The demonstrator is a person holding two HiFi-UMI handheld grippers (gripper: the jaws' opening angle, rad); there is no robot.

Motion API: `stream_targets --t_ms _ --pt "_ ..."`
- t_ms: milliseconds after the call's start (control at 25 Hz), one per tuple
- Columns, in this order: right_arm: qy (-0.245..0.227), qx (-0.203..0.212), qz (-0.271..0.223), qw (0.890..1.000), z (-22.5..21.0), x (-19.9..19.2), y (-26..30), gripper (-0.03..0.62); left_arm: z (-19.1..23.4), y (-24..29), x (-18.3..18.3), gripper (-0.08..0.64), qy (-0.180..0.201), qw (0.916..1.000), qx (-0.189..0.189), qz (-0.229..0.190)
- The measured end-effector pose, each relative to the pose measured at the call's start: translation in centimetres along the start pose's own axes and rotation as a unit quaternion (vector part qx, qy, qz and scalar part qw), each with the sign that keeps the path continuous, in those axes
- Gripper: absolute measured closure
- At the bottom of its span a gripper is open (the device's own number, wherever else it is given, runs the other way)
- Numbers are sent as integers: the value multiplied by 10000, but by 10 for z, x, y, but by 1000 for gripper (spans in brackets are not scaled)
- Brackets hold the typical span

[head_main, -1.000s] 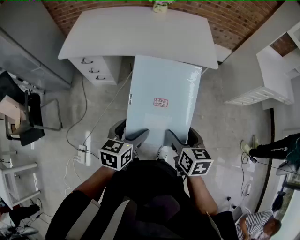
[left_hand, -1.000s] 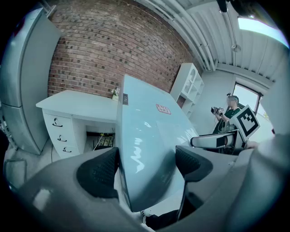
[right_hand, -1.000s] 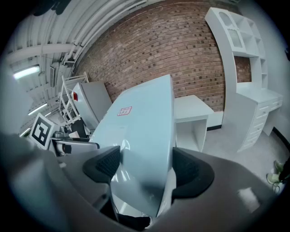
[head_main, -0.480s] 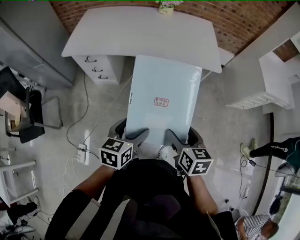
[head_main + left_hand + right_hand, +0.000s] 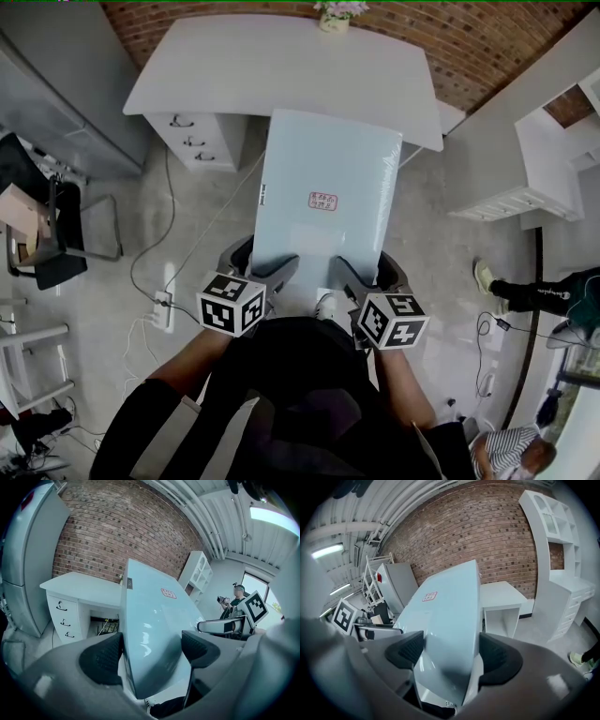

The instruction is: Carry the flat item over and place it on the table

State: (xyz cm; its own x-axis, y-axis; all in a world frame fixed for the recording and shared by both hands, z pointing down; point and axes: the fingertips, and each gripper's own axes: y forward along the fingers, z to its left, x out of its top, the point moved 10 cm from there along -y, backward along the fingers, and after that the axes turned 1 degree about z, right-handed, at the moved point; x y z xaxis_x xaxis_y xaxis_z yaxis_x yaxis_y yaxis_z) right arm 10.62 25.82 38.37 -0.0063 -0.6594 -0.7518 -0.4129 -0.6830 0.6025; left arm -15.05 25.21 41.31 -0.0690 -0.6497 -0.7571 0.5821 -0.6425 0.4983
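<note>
Pale blue flat panel (image 5: 323,202) is up off the floor (image 5: 187,234), held out in front of me by its near edge. My left claw (image 5: 261,264) is clamped on the near left part of that edge, and my right claw (image 5: 367,272) on the near right part. In the left gripper view the panel runs away between the two dark pads (image 5: 101,658), with the claw (image 5: 150,653) closed onto it. The right gripper view shows the same thing: claw (image 5: 452,656) gripping, panel (image 5: 450,606) between the pads. A small red label (image 5: 322,200) sits near the middle of the panel's top face. In the head view the far end overlaps the front edge of the white desk (image 5: 281,66); I can't tell if they touch. The desk has drawers (image 5: 192,141) on its left side and a small potted plant (image 5: 336,13) at the back by the brick wall (image 5: 469,37). A black chair (image 5: 56,234) stands off to the left.
</note>
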Motion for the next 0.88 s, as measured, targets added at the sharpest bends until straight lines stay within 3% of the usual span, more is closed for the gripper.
stream_targets --t_ms 880 --pt "-72 109 70 9999 72 5 31 215 59 -53 3 149 -34 9998 98 -151"
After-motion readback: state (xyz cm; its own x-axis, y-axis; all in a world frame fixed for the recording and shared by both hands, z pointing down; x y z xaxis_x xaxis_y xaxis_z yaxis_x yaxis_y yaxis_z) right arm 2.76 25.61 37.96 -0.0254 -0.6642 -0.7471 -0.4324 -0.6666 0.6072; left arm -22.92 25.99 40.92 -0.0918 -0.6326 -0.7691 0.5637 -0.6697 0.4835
